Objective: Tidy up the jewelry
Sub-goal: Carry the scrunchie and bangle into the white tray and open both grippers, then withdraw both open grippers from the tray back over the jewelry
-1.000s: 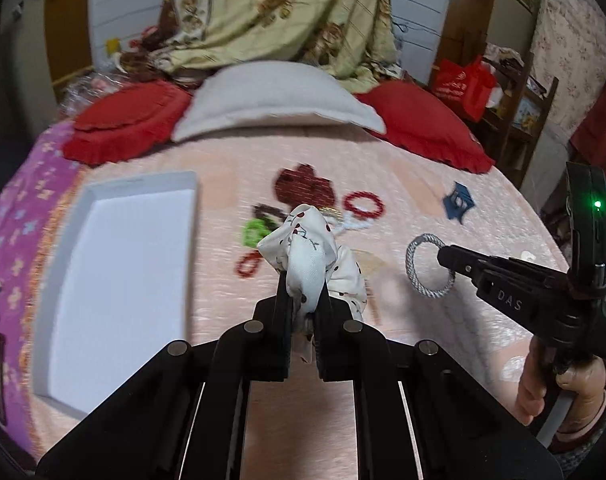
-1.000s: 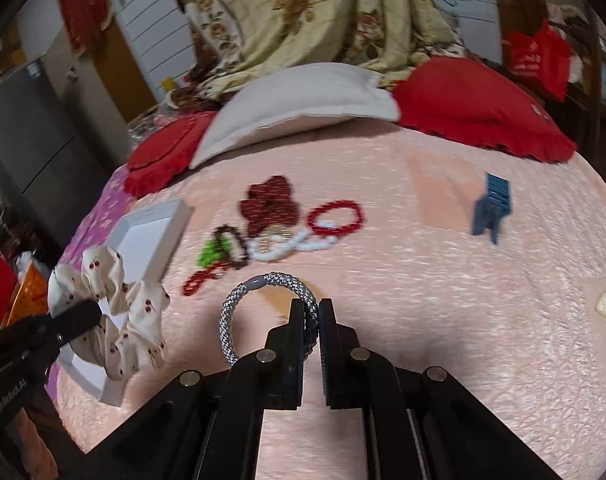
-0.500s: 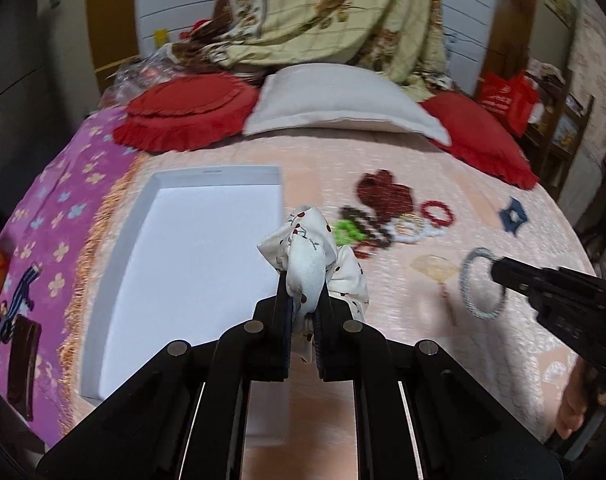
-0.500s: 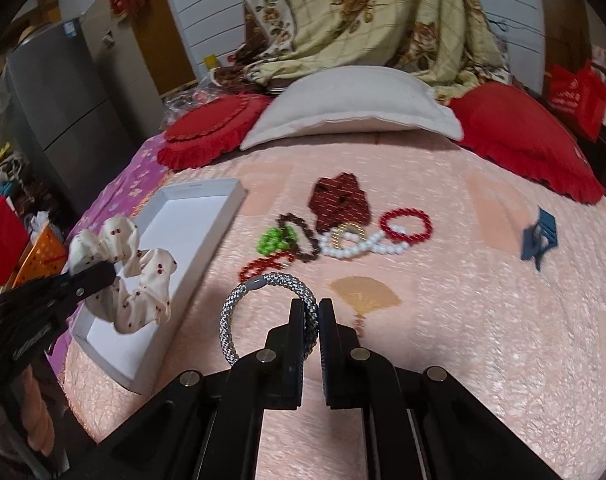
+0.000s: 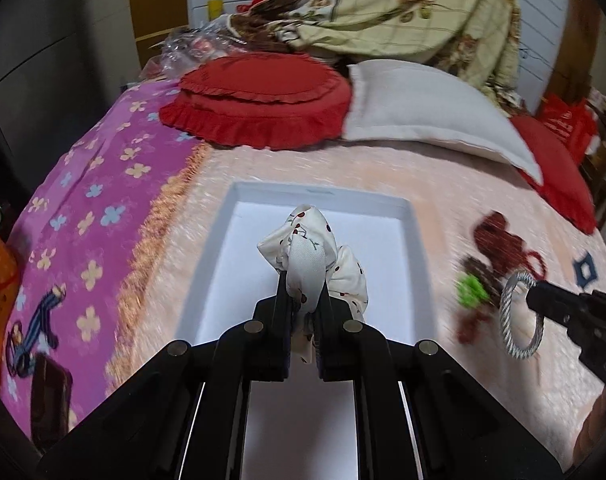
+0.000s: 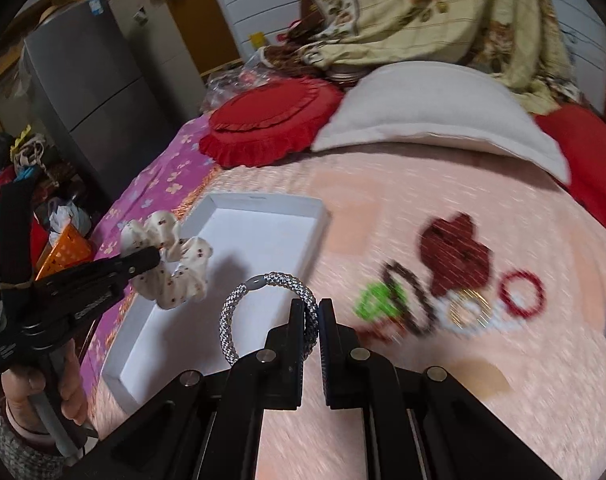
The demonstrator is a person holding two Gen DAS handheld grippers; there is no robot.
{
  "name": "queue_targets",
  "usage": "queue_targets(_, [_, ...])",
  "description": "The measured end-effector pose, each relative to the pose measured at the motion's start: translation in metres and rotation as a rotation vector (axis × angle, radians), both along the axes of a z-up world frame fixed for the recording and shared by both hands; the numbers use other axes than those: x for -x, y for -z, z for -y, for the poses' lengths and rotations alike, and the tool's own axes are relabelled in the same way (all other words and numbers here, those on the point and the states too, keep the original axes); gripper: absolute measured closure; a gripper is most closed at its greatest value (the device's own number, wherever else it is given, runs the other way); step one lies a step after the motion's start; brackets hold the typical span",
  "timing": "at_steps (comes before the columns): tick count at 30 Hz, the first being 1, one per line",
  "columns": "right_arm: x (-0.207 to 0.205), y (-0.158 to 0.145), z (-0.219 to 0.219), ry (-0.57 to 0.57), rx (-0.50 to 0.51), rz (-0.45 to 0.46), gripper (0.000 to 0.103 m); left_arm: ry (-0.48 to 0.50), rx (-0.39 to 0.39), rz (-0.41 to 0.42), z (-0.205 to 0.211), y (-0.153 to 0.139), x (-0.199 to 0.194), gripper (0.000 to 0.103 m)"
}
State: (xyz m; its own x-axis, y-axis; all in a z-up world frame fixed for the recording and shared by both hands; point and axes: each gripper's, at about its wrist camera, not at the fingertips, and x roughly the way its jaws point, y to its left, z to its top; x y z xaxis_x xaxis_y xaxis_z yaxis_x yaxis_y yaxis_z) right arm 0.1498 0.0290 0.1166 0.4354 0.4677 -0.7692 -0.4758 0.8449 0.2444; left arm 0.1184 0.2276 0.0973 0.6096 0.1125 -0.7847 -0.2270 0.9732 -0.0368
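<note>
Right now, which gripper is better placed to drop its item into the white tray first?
Left. The left gripper holds the cherry-print scrunchie directly over the white tray. The right gripper, shut on the grey braided hair tie, hangs over the pink bedspread beside the tray's edge.

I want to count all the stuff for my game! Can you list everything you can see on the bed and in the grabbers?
Scrunchie: one, white with red cherries, held above tray.
Braided ring: one, grey-white, held beside tray.
Tray: one, white, on bedspread.
Jewelry pile: several blurred pieces, red, green, brown, white, right of tray.
Round cushion: one, red, bed head.
Pillow: one, white, beside cushion.
Left gripper: black, shut on scrunchie.
Right gripper: black, shut on braided ring.
</note>
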Motion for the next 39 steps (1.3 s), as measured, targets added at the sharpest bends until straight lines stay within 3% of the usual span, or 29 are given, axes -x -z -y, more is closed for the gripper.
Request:
queue_targets(11, [-0.076,0.050,-0.104,-0.036,0.040,-0.069,0.097,-0.089,0.032,-0.067,-0.067,0.053,-0.064,0.096])
queue_targets(15, [-0.093,0.064,-0.129,-0.038,0.075,-0.048,0.097,-0.103,0.031,-0.070,-0.076,0.062,-0.074,0.096])
queue_targets(20, [-0.098,0.075,-0.143,-0.060,0.117,-0.037,0.095,-0.088,0.069,-0.048,-0.079,0.065,-0.072,0.081])
queue_targets(24, [-0.099,0.076,-0.136,-0.052,0.102,-0.042,0.077,-0.076,0.072,-0.015,-0.073,0.059,-0.064,0.064])
queue_targets(27, [-0.097,0.069,-0.124,-0.029,0.074,-0.038,0.075,-0.083,0.051,0.020,-0.067,0.048,-0.055,0.052])
queue_targets(31, [-0.085,0.051,-0.101,-0.012,0.040,-0.020,0.072,-0.083,0.032,0.045,-0.060,0.032,-0.039,0.052])
queue_targets(33, [-0.074,0.041,-0.080,0.013,0.028,-0.010,0.060,-0.095,0.025,0.056,-0.056,0.022,-0.026,0.052])
queue_targets(39, [-0.038,0.033,-0.012,0.059,0.000,-0.014,0.059,-0.142,-0.011,0.094,-0.031,-0.005,0.027,0.052])
